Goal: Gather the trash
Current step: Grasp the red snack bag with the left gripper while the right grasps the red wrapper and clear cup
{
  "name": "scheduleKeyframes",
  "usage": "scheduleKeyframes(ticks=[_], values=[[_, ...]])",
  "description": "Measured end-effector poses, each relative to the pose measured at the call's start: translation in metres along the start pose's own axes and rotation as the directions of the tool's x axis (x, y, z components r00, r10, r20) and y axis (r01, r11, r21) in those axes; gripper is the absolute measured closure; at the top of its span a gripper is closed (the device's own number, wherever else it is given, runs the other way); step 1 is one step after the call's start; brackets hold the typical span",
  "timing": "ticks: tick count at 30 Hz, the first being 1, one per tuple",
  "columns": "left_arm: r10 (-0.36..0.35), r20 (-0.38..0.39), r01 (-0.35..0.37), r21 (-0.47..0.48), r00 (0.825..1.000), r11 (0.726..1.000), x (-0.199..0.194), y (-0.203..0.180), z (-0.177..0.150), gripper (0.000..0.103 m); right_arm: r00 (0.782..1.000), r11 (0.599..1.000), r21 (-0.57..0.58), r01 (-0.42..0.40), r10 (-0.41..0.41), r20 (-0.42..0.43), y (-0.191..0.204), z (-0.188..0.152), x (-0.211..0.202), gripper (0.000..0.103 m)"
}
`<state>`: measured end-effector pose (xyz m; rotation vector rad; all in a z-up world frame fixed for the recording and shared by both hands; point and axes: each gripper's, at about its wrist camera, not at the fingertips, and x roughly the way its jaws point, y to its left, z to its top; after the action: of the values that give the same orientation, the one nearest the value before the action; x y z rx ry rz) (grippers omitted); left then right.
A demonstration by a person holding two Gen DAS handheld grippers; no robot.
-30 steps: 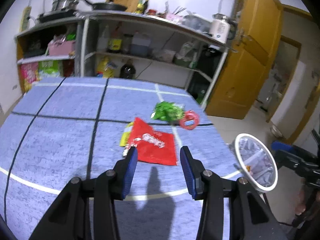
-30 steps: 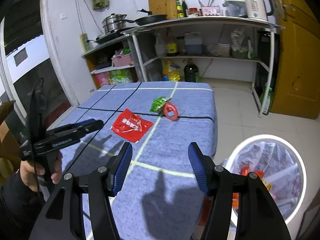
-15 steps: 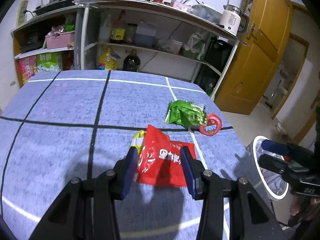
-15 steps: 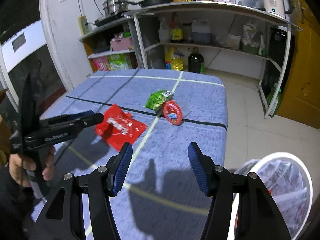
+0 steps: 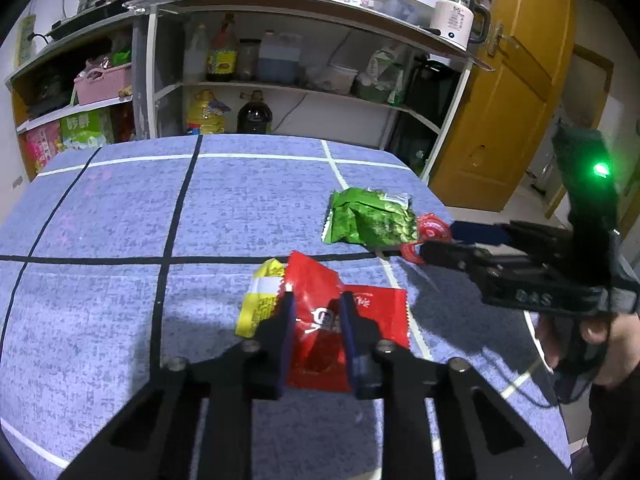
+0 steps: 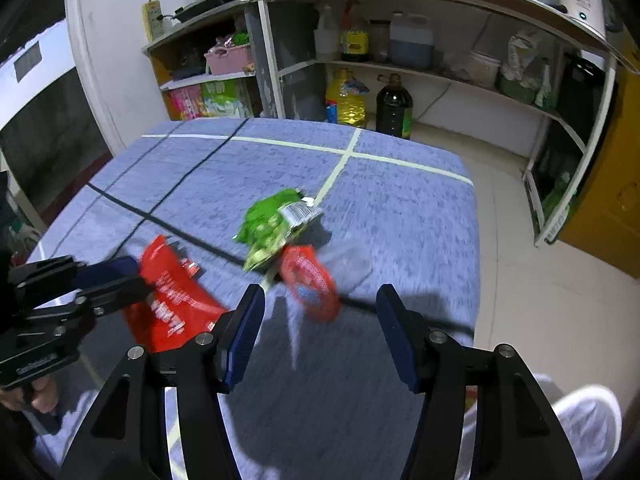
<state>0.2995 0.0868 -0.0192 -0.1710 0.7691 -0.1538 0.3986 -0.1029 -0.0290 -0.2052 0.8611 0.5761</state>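
Note:
A red wrapper (image 5: 372,312) lies on the blue tablecloth (image 5: 240,208), half over a yellow wrapper (image 5: 260,300). My left gripper (image 5: 316,304) is closing on the red wrapper, which buckles up between its pads. Further back lie a green packet (image 5: 368,222) and a round red packet (image 5: 430,230). The right gripper (image 5: 444,242) reaches in beside that round packet. In the right wrist view, my right gripper (image 6: 320,294) stands open just short of the round red packet (image 6: 308,282), nothing between its fingers. The green packet (image 6: 272,228), red wrapper (image 6: 176,300) and left gripper (image 6: 136,276) show there too.
A white-rimmed bin with a plastic liner (image 6: 592,420) stands on the floor off the table's right edge. Behind the table is a metal shelf rack (image 5: 280,80) with bottles and bags. A yellow door (image 5: 512,92) is at the right.
My left gripper moved forward over the red wrapper and narrowed onto it, crumpling it upward. My right gripper swung from beside the bin in toward the round red packet.

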Motion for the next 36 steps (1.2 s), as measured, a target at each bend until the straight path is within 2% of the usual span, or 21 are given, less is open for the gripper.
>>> scheduleKeyframes(ticks=[3,10,14,16,24,26,27,28,30,32,36], values=[[-0.006,-0.004,0.006,0.001,1.000,1.000,0.001,0.000,0.000,0.091,1.000,1.000,-0.019,-0.003,0.003,-0.015,-0.006,0.006,0.013,0.044],[-0.021,-0.011,0.021,0.021,1.000,1.000,0.002,-0.005,-0.001,0.100,0.999,0.996,-0.080,-0.034,0.031,-0.042,-0.003,0.012,0.026,0.044],[-0.035,-0.006,0.036,0.042,0.999,0.998,-0.002,-0.011,-0.002,0.102,0.998,0.997,-0.063,-0.040,0.037,-0.053,-0.004,0.012,0.028,0.044],[-0.043,0.001,0.042,0.053,0.999,0.998,-0.005,-0.015,-0.001,0.102,0.997,0.998,-0.031,-0.051,0.049,-0.055,-0.007,0.011,0.027,0.050],[-0.046,0.026,0.044,0.052,0.999,0.998,-0.014,-0.007,0.000,0.101,0.999,0.999,-0.021,-0.046,0.045,-0.029,-0.001,0.005,0.010,0.050],[-0.029,0.038,0.026,0.060,0.999,0.998,-0.017,-0.005,0.002,0.095,0.998,0.998,-0.019,-0.057,0.056,-0.025,0.002,0.002,0.005,0.050],[-0.032,0.037,0.030,0.064,0.999,0.998,-0.017,-0.005,0.002,0.081,0.998,0.998,-0.021,-0.062,0.062,-0.025,0.004,0.000,0.004,0.050],[-0.032,0.040,0.029,0.059,0.999,0.998,-0.016,-0.003,0.002,0.061,0.998,0.998,-0.024,-0.063,0.063,-0.027,0.006,-0.002,0.002,0.050],[-0.023,0.035,0.021,0.051,0.999,0.998,-0.013,-0.001,0.002,0.048,0.997,0.998,-0.026,-0.063,0.062,-0.038,0.010,-0.007,0.000,0.050],[-0.002,0.025,0.001,0.047,1.000,0.999,-0.009,0.001,0.002,0.048,0.996,0.997,-0.026,-0.072,0.071,-0.044,0.012,-0.012,-0.003,0.050],[-0.018,0.001,0.018,0.053,1.000,0.998,-0.005,-0.002,-0.001,0.048,0.995,0.996,-0.037,-0.077,0.075,-0.066,0.018,-0.020,-0.003,0.050]])
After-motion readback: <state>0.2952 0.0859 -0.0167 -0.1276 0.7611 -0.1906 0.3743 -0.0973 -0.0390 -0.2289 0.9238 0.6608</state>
